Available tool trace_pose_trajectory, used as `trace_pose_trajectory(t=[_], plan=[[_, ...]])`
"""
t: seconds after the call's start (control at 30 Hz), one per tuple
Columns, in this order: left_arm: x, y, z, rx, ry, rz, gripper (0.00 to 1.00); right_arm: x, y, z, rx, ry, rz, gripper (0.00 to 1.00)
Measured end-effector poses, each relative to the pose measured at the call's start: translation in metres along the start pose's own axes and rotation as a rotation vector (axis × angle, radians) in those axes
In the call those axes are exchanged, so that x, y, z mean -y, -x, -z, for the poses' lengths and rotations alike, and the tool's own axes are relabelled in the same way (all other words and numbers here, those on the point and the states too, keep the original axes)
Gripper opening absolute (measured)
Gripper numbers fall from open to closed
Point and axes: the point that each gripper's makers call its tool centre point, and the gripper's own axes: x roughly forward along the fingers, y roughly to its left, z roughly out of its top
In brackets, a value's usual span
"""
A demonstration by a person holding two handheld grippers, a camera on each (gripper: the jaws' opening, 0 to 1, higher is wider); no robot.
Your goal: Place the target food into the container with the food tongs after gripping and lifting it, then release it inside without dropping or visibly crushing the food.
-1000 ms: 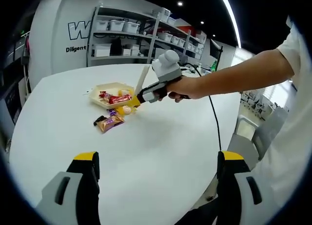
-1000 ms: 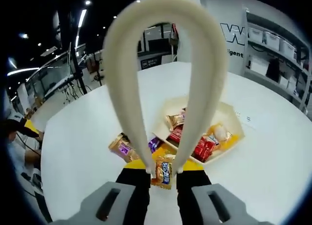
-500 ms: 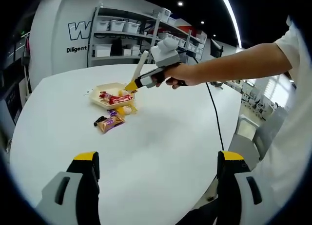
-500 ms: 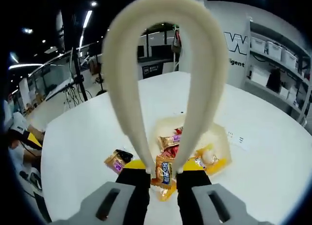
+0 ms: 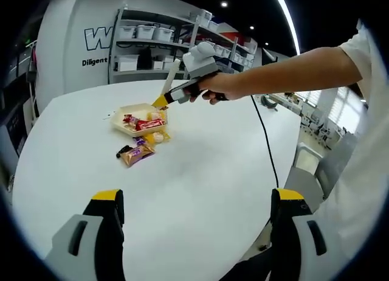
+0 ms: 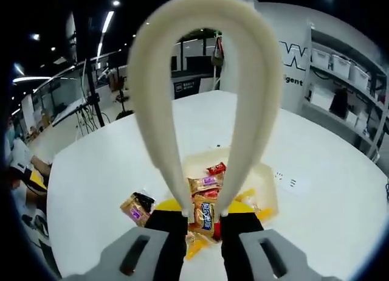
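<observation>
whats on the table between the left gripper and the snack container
Mostly bare white table; just a couple of loose wrapped snacks lying right beside the container, seen in the left gripper view.

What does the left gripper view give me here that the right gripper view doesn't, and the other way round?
Left gripper view: the right gripper from outside, held by a person's hand above the container, and the left gripper with jaws apart. Right gripper view: close up, the tongs squeezed on an orange snack packet over the container. Both: the white table, the container and a loose packet beside it.
</observation>
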Motion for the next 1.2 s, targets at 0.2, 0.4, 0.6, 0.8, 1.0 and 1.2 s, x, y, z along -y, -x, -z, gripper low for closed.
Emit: trace_pose_trajectory(t=[0.2,0.4,0.6,0.8,1.0,1.2], plan=[[-0.001,0.0,-0.001,-0.006,-0.006,0.002,0.99,0.004,-0.003,0.004,-0.012,-0.023,0.005,0.13],[-0.003,-0.001,-0.004,-0.003,-0.006,0.0,0.99,0.009,-0.005,0.005,-0.018,-0.024,0.013,0.14],[-0.003,-0.004,-0.004,-0.004,-0.003,0.002,0.99,0.013,-0.012,0.013,-0.042,-0.022,0.024,0.14],[-0.003,-0.005,-0.002,-0.008,0.003,0.003,0.99,0.015,-0.018,0.018,-0.063,-0.024,0.031,0.14],[-0.006,-0.005,-0.002,-0.009,0.01,-0.001,0.99,0.018,-0.025,0.028,-0.092,-0.03,0.044,0.14],[-0.008,-0.007,-0.003,-0.011,0.011,-0.003,0.99,0.018,-0.031,0.033,-0.108,-0.025,0.043,0.14]])
